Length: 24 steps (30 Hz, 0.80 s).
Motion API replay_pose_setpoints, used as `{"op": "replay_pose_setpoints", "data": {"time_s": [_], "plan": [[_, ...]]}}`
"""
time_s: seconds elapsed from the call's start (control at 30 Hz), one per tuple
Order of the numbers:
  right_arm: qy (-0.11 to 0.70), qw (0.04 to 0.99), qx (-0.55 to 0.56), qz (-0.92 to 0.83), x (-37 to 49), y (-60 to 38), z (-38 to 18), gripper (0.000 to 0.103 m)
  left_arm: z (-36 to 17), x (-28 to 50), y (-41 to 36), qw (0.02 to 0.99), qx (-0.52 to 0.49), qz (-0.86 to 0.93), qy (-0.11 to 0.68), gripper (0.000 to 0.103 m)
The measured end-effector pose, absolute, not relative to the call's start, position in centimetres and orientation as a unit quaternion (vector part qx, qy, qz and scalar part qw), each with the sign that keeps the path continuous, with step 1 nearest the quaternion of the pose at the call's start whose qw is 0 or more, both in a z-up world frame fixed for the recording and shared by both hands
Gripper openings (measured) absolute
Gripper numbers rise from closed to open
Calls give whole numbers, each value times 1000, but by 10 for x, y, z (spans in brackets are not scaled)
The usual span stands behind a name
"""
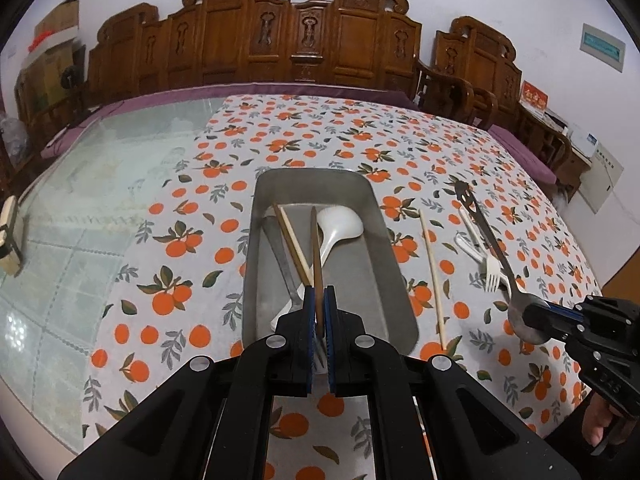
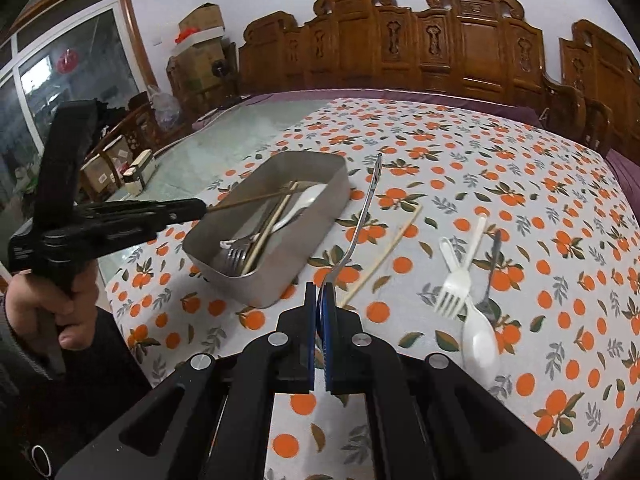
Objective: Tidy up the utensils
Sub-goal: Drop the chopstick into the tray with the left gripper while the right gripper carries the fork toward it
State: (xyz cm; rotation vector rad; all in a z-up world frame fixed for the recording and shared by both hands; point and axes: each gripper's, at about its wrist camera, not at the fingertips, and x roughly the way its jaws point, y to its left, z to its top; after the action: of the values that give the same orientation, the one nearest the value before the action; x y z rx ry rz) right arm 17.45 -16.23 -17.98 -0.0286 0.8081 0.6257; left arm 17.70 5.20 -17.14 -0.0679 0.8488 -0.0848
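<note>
My left gripper is shut on a brown chopstick, which slants down into the metal tray. In the tray lie a white ladle spoon, pale chopsticks and a metal fork. From the right wrist view, the left gripper holds that chopstick over the tray. My right gripper is shut on the bowl of a metal spoon, its handle pointing up and away, right of the tray. On the cloth lie a pale chopstick, a white plastic fork and a white plastic spoon.
An orange-print cloth covers the right part of the table; bare glass lies to the left with a small box near its edge. Carved wooden chairs line the far side. A dark metal utensil lies by the plastic cutlery.
</note>
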Motion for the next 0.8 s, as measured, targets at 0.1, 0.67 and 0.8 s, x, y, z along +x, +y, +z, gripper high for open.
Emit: {"op": "replay_pose_setpoints", "data": {"time_s": [0.1, 0.67, 0.8], "plan": [[390, 869, -16, 304, 176, -154, -179, 4, -177, 181, 56, 907, -40, -46, 417, 4], [397, 854, -30, 336, 191, -101, -174, 4, -169, 180, 79, 915, -37, -42, 399, 47], [395, 851, -36, 344, 200, -85, -172, 4, -164, 178, 89, 920, -31, -25, 391, 52]]}}
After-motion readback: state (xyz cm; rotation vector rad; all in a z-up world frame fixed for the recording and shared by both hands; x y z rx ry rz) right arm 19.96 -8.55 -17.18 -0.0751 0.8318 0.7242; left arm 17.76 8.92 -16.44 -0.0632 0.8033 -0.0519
